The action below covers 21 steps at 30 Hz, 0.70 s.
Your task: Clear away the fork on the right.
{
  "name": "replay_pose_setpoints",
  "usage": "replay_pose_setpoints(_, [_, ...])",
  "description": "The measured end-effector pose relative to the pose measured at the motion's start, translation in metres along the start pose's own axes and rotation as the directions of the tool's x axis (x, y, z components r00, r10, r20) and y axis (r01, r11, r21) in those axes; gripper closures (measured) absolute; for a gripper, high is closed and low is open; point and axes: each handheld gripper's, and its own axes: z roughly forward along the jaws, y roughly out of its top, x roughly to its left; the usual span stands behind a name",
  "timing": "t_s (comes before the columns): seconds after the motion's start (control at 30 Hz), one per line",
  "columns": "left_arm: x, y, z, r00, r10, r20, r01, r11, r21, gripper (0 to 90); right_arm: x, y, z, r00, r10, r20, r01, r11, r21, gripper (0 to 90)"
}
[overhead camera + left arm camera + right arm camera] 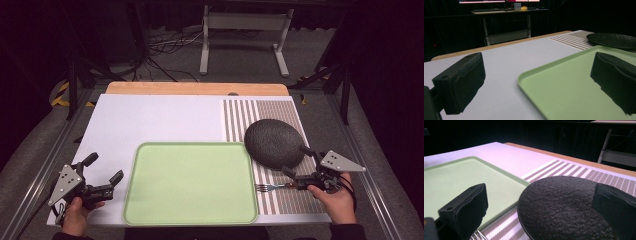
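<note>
both claws wide open and empty: left gripper [106, 174] by the green tray [150, 200], right gripper [295, 161] over a fork [270, 188] near the dark plate [274, 142].

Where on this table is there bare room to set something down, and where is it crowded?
The green tray is bare inside its rim. The white mat lies free behind it, up to the wooden edge. Crowded: the striped placemat, with the dark plate, fork and right gripper.
</note>
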Motion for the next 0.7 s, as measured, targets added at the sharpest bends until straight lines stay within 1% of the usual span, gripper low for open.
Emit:
replay_pose_setpoints(0.1, [0.0, 0.0, 0.0, 1.0, 0.001, -0.001, -0.001, 1.0, 0.0, 0.3, 0.001, 0.007, 0.004, 0.9999, -0.015, -0.005, 0.015, 1.0, 0.026, 1.2])
replay_pose_setpoints(0.13, [0.0, 0.0, 0.0, 1.0, -0.001, -0.001, 0.001, 1.0, 0.0, 0.3, 0.001, 0.009, 0.005, 0.9998, -0.019, -0.007, 0.019, 0.999, 0.044, 1.2])
replay_pose_setpoints(0.17, [0.0, 0.0, 0.0, 1.0, 0.001, 0.0, -0.001, 1.0, 0.002, 0.3, 0.001, 0.012, 0.006, 0.9993, -0.034, -0.015, 0.035, 0.997, 0.065, 1.4])
replay_pose_setpoints(0.23, [0.0, 0.0, 0.0, 1.0, 0.001, 0.0, -0.001, 1.0, 0.001, 0.3, 0.003, 0.018, 0.008, 0.9961, -0.082, -0.031, 0.085, 0.989, 0.119, 2.6])
replay_pose_setpoints(0.27, [0.0, 0.0, 0.0, 1.0, 0.001, 0.001, -0.001, 1.0, 0.0, 0.4, 0.004, 0.021, 0.008, 0.9942, -0.101, -0.037, 0.105, 0.985, 0.137, 3.1])
replay_pose_setpoints(0.3, [0.0, 0.0, 0.0, 1.0, 0.001, 0.0, -0.001, 1.0, 0.0, 0.3, 0.004, 0.024, 0.008, 0.9925, -0.114, -0.043, 0.12, 0.98, 0.159, 3.0])
replay_pose_setpoints(0.33, [0.0, 0.0, 0.0, 1.0, 0.001, 0.0, -0.001, 1.0, 0.0, 0.3, 0.004, 0.024, 0.008, 0.9925, -0.114, -0.043, 0.12, 0.98, 0.159, 3.0])
replay_pose_setpoints(0.4, [0.0, 0.0, 0.0, 1.0, 0.0, -0.001, 0.0, 1.0, 0.001, 0.4, 0.006, 0.03, 0.01, 0.9883, -0.141, -0.059, 0.15, 0.969, 0.194, 3.6])
replay_pose_setpoints(0.47, [0.0, 0.0, 0.0, 1.0, 0.0, -0.001, 0.0, 1.0, 0.001, 0.3, 0.007, 0.035, 0.011, 0.9831, -0.168, -0.072, 0.181, 0.955, 0.234, 3.6])
replay_pose_setpoints(0.5, [0.0, 0.0, 0.0, 1.0, 0.0, -0.001, 0.0, 1.0, 0.001, 0.3, 0.007, 0.039, 0.012, 0.9794, -0.185, -0.083, 0.2, 0.944, 0.264, 3.5])
replay_pose_setpoints(0.53, [0.0, 0.0, 0.0, 1.0, 0.002, 0.0, -0.002, 1.0, 0.002, 0.3, 0.007, 0.039, 0.012, 0.9794, -0.185, -0.083, 0.2, 0.944, 0.264, 3.5])
replay_pose_setpoints(0.57, [0.0, 0.0, 0.0, 1.0, -0.001, -0.001, 0.001, 1.0, 0.001, 0.4, 0.008, 0.041, 0.013, 0.9766, -0.196, -0.089, 0.213, 0.935, 0.282, 3.5])
replay_pose_setpoints(0.6, [0.0, 0.0, 0.0, 1.0, 0.001, -0.002, -0.001, 1.0, 0.001, 0.3, 0.008, 0.043, 0.015, 0.9726, -0.21, -0.1, 0.231, 0.924, 0.306, 3.6])
replay_pose_setpoints(0.63, [0.0, 0.0, 0.0, 1.0, 0.001, -0.002, -0.001, 1.0, 0.001, 0.3, 0.009, 0.045, 0.016, 0.9697, -0.219, -0.109, 0.243, 0.915, 0.323, 3.6])
replay_pose_setpoints(0.7, [0.0, 0.0, 0.0, 1.0, 0.001, -0.001, -0.001, 1.0, 0.001, 0.3, 0.01, 0.049, 0.018, 0.9633, -0.237, -0.125, 0.267, 0.894, 0.361, 3.7])
